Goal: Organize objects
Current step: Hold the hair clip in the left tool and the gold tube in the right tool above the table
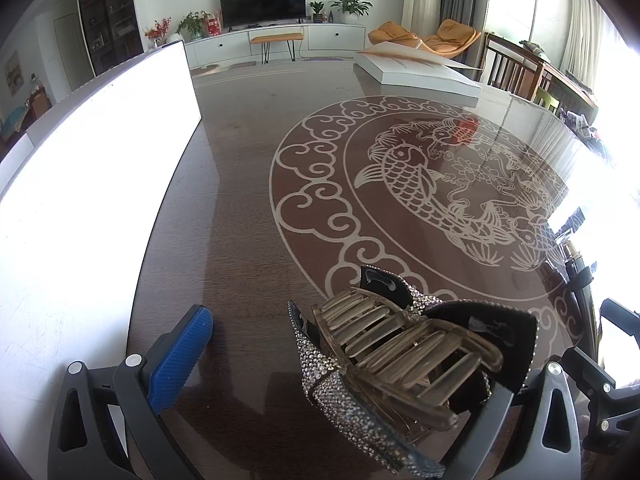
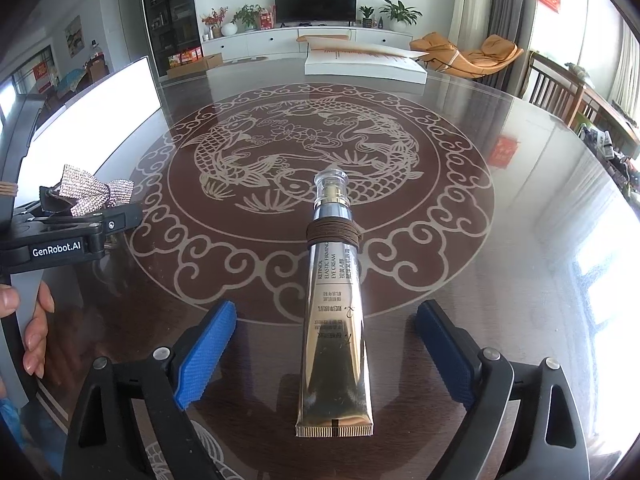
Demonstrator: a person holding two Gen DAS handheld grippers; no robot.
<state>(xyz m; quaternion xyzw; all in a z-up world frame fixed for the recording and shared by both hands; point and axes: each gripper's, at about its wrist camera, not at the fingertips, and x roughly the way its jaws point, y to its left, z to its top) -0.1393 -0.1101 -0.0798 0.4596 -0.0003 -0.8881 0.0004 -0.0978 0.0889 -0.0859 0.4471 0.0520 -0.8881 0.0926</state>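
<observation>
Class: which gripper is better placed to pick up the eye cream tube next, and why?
Right. The right gripper is open with the eye cream tube between its fingers; the left gripper has the rhinestone hair clip against its finger.

Gold tube; rhinestone-silver hair clip; carp-patterned brown table.

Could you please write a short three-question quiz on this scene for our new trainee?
1. True or false: the right gripper is shut on the eye cream tube.
2. What is wound around the tube near its cap: A) a brown hair tie, B) a red ribbon, C) a metal chain?
3. Which gripper has the rhinestone hair claw at its fingers?

Key: 1. False; its fingers stand apart on either side of the tube. 2. A. 3. The left gripper.
</observation>
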